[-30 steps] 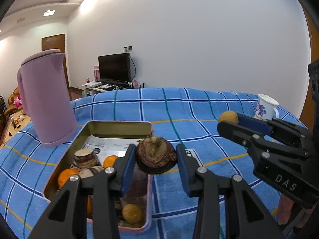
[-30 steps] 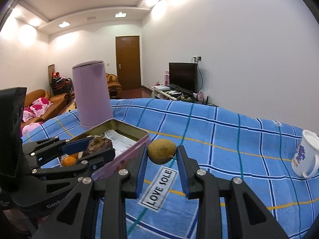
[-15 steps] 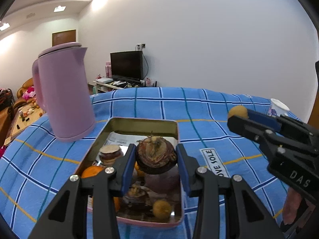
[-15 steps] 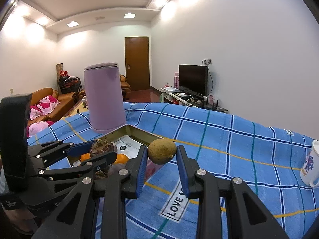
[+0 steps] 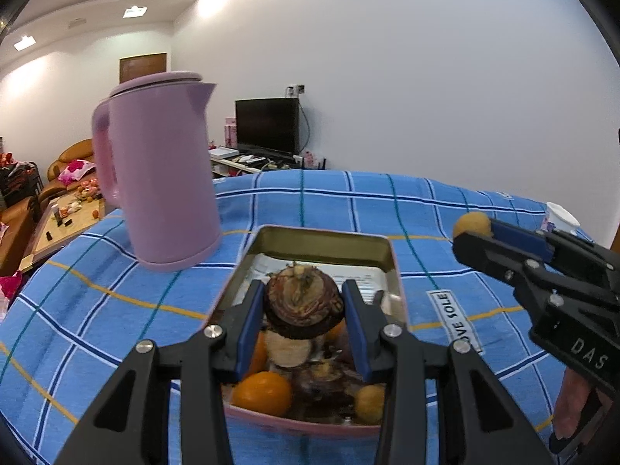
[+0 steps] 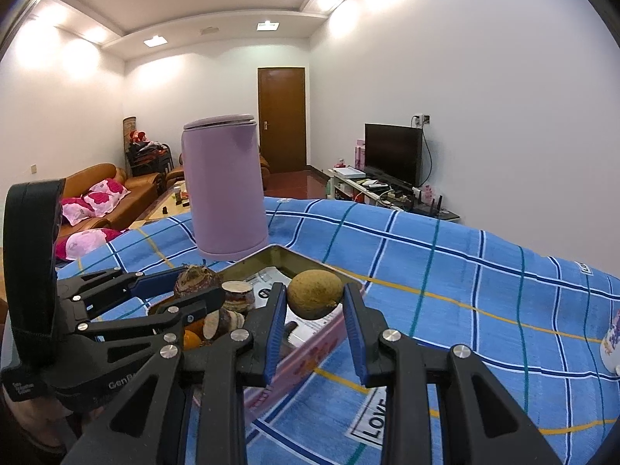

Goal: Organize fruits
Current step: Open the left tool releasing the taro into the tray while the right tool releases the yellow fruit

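My left gripper [image 5: 304, 308] is shut on a dark brown taro root [image 5: 304, 304] and holds it above the open metal tin [image 5: 321, 238]. The tin holds oranges [image 5: 261, 393], a cut taro piece [image 5: 288, 347] and other fruit. My right gripper [image 6: 314, 302] is shut on a brown kiwi [image 6: 314, 298] above the tin's near rim [image 6: 310, 352]. In the left wrist view the right gripper [image 5: 476, 230] comes in from the right with the kiwi [image 5: 471, 224] at its tip. The right wrist view shows the left gripper [image 6: 193, 286] with the taro [image 6: 195, 277] over the tin.
A tall lilac kettle [image 5: 159, 178] stands just behind the tin on the blue checked cloth [image 5: 445, 209]. A white mug [image 6: 612, 339] sits at the far right edge. Beyond the table are a sofa [image 6: 104, 193], a low table and a television [image 5: 267, 126].
Both grippers have moved left over the tin with their fruit. The tin now lies straight under the left gripper, and the kettle looms closer.
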A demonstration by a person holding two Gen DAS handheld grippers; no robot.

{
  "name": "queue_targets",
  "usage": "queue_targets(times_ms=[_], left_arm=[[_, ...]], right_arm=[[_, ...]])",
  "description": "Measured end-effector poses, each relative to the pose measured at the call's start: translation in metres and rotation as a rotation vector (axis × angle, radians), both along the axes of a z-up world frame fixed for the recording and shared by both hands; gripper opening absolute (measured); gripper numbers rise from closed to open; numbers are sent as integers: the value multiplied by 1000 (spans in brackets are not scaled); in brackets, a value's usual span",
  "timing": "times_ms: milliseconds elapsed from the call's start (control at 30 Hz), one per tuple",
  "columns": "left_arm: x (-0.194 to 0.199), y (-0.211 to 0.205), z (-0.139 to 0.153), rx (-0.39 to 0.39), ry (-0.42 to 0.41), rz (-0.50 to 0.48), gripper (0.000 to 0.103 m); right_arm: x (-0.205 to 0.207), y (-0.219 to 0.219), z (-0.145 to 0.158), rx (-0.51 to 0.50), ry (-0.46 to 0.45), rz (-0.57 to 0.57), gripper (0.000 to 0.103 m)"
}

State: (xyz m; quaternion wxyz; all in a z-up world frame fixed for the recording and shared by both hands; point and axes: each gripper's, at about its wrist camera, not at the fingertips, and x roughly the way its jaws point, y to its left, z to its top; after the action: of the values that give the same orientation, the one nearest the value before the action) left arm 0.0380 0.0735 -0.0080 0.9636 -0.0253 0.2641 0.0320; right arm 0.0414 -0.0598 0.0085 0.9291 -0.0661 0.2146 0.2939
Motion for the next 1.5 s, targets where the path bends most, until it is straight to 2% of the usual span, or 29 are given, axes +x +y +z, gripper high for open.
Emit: queue_targets(times_ms=[433, 1500], left_arm=[[2, 36, -9, -19, 35, 63, 42], [7, 44, -27, -17, 105, 40, 42]], right_arm=[[2, 29, -10, -6, 28, 50, 32], [6, 62, -43, -79, 163, 131, 32]])
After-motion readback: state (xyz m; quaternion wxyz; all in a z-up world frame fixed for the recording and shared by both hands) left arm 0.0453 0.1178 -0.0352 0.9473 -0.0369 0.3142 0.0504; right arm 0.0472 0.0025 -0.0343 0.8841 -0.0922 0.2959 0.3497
